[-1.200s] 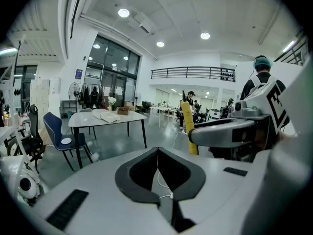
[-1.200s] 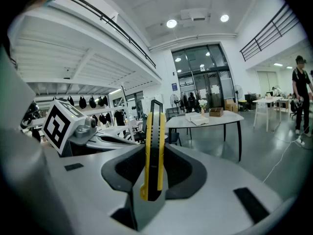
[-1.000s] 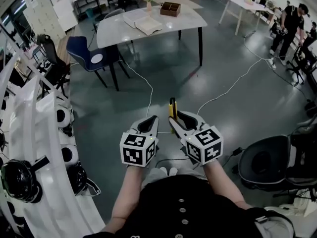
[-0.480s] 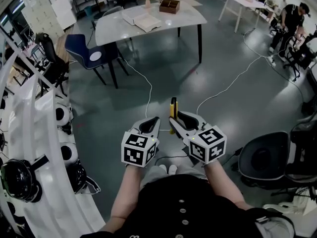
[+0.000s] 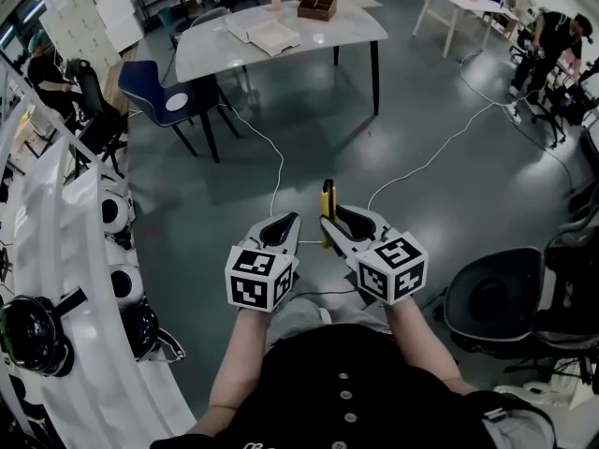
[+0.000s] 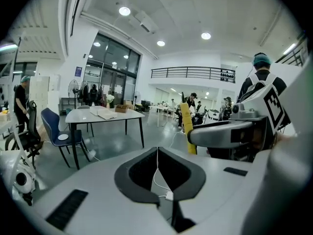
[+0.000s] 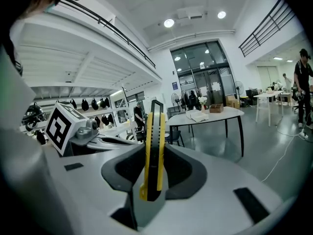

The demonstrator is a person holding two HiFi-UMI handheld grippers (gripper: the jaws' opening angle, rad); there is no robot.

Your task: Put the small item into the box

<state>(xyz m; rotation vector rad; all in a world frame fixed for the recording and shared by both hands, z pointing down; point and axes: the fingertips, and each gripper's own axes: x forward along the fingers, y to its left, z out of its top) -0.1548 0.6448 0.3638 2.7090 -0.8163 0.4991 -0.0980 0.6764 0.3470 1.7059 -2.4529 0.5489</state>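
Head view: the right gripper [image 5: 329,224] is clamping the yellow-and-black utility knife [image 5: 327,206], its jaws standing at a middling gap on the knife body. The knife's long axis is running along the jaws, the free end pointing forward, away from the person and toward the white table [image 5: 342,28]. The left gripper [image 5: 284,227] is hanging just beside the right one, apart from the knife. The brown box [image 5: 316,6] is sitting on the far part of the table, well apart from both grippers.

Left gripper view: the jaws are lying tip to tip, nothing between them. The knife [image 6: 186,126] is showing to the right, upright and leaning slightly, sticking out past the right gripper [image 6: 222,133]. The box [image 6: 121,108] is sitting on the table [image 6: 93,115].

Right gripper view: the knife [image 7: 152,146] is standing on edge between the pads, its black tip up and away from the camera, its yellow butt end low. The box [image 7: 216,107] is resting on the table [image 7: 215,114] behind.

Against the earlier head frames: both grippers are keeping nearly the same side-by-side pose and the knife is staying clamped. The table and box are sitting slightly nearer the top edge, and a seated person [image 5: 47,64] is now showing at upper left.
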